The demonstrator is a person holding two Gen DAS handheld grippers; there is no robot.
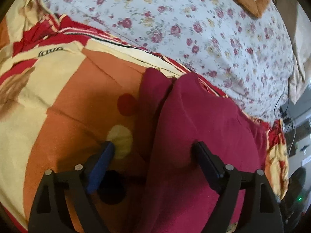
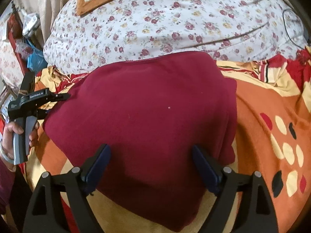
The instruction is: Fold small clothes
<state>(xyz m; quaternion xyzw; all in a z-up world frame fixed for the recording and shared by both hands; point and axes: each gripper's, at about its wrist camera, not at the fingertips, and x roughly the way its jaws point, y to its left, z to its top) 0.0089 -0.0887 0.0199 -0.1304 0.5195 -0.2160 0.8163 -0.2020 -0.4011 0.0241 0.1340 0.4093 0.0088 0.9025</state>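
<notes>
Folding maroon cloth [image 2: 147,120] on blanket [image 2: 262,104]: both grippers, left [image 1: 153,155] and right [image 2: 150,156], released; next, pinching near edge squarely.

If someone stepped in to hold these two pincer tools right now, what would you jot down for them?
Left gripper: open, holding nothing, its fingers over the edge of the maroon garment.
Right gripper: open, empty, poised over the garment's near edge.
Garment: lies folded into a compact block on the orange patterned blanket, near the floral bedsheet.
Done: the folds appear made and both grippers have let go.
Left: probably just tidy the edges or set it aside; no other clothes are in view.
</notes>
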